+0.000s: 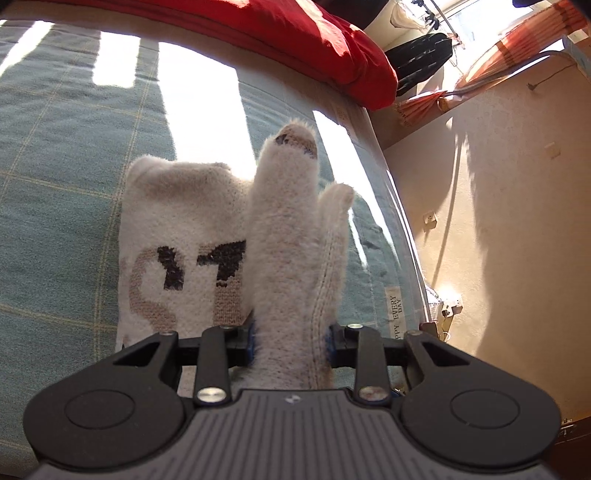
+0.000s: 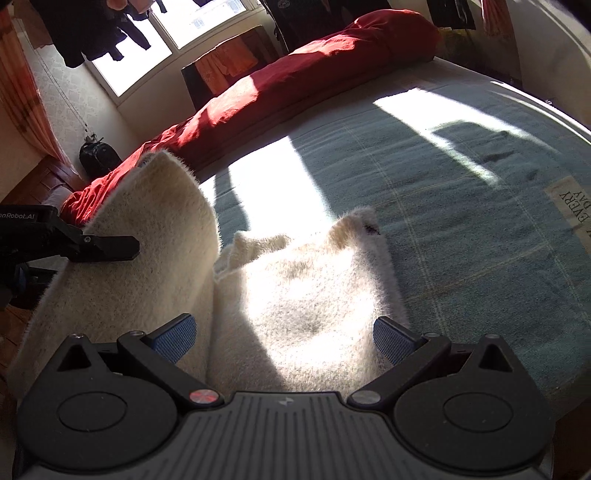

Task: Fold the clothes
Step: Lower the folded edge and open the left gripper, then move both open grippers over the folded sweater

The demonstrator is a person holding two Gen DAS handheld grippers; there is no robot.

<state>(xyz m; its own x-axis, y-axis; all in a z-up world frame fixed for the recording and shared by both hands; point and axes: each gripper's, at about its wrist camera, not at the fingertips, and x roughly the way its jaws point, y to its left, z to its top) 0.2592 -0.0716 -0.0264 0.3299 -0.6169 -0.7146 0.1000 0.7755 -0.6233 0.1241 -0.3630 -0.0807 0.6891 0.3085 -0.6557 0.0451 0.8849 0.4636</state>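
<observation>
Left tongs (image 1: 290,341) clamped on fuzzy white garment (image 1: 288,236), right tongs (image 2: 284,338) spread wide, empty

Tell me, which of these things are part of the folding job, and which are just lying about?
Part of the job:
- white sweater
- left gripper, shut on a fold of it
- right gripper, open over it
- bed, the work surface

Just lying about:
- red quilt
- hanging dark clothes
- orange curtain
</observation>
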